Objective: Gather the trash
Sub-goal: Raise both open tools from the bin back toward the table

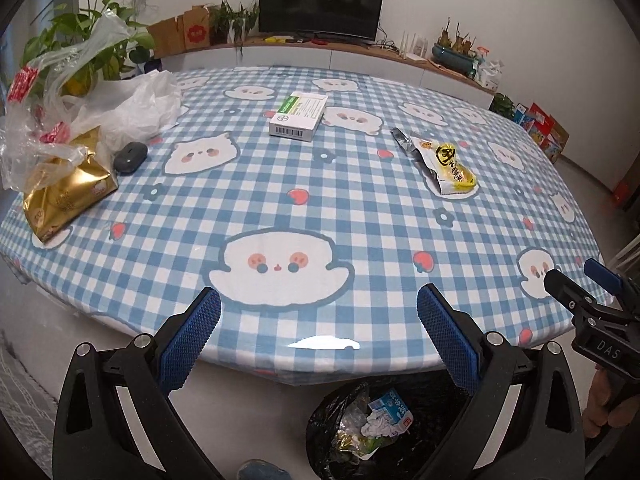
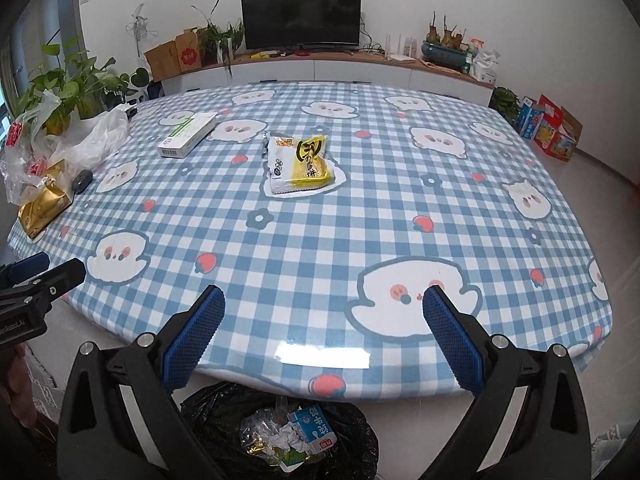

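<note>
Across both wrist views a large rounded table (image 2: 400, 216) is seen, covered by a smooth, glossy blue-and-white checked cloth printed with white cartoon faces, strawberries and flowers. Below its near edge a bin lined with a crinkled black plastic bag (image 2: 224, 408) is set on the floor, apparently so that rubbish can be dropped straight down; a blue-and-white milk carton (image 2: 314, 428) and crumpled wrappers already lie inside. At the far left of the table thin translucent plastic bags (image 1: 92, 96) are heaped, with a shiny gold foil packet (image 1: 66, 194) partly under them and a small dark grey oval object (image 1: 130, 157) just beside it. Near the middle a flat white-and-green cardboard box (image 1: 298, 116) lies, and to its right a flattened yellow-and-white snack wrapper (image 2: 298, 164), probably the next piece of trash to be taken. The left gripper (image 1: 318, 312) is held over the near edge, above the bin, its blue textured pads spread wide with nothing between them. The right gripper (image 2: 324, 310) is held likewise, wide apart and empty, pointed toward the snack wrapper, which is well apart from it.
</note>
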Available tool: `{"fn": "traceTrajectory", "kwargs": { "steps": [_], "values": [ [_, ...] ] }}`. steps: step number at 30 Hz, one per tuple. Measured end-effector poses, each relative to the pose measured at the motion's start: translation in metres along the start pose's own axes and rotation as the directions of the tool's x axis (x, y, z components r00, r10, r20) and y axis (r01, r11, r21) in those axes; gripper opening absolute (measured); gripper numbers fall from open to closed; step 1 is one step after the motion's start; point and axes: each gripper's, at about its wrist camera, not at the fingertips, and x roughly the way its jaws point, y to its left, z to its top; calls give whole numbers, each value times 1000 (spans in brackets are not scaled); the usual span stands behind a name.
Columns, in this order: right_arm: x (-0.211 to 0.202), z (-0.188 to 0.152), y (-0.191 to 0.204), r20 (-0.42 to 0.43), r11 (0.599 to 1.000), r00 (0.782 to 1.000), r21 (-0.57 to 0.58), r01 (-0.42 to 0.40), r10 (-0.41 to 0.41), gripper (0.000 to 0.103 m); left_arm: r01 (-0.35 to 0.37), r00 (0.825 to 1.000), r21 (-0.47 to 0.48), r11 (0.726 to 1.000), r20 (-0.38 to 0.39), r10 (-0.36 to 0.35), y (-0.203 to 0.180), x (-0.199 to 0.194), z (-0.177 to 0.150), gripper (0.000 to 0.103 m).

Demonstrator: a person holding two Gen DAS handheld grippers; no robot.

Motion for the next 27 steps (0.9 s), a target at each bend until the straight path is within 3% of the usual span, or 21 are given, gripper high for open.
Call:
{"fn": "traceTrajectory", "kwargs": {
  "steps": [6,12,27],
  "values": [
    [15,20,3,2,1000,1000,-14,-4,4,95,-30,1000,-20,999,-4,30,13,22,29,96],
    [34,44,3,-1,1000,1000,-13,-8,8,95,-13,1000,-31,999,0,13,22,41,61,96],
    [91,101,12,-26,1000,1000,-20,-13,13,95,-23,999,6,1000,-22,23,23,105,135,96]
  ]
}}
